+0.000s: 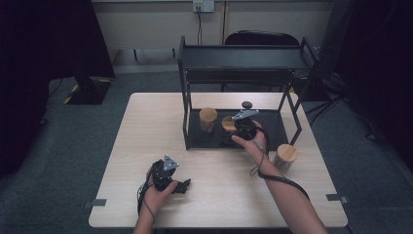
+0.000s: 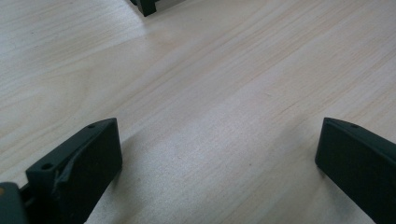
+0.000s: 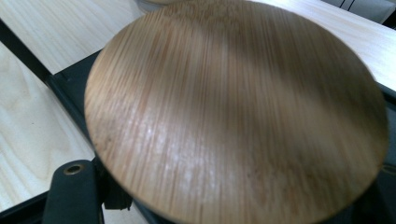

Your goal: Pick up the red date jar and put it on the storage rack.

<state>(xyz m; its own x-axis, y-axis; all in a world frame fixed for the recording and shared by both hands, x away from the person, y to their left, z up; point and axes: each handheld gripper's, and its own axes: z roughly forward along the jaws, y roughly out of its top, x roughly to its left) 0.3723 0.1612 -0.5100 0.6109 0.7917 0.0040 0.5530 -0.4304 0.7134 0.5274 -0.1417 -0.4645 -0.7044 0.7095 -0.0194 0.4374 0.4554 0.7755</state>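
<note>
right tool (image 1: 233,132) clamps a bamboo-lidded jar (image 3: 236,109) over the rack's bottom shelf (image 1: 280,127); left tool (image 2: 219,154) gapes.

No text, label, brand, number or sign can be read anywhere in these pictures.
</note>
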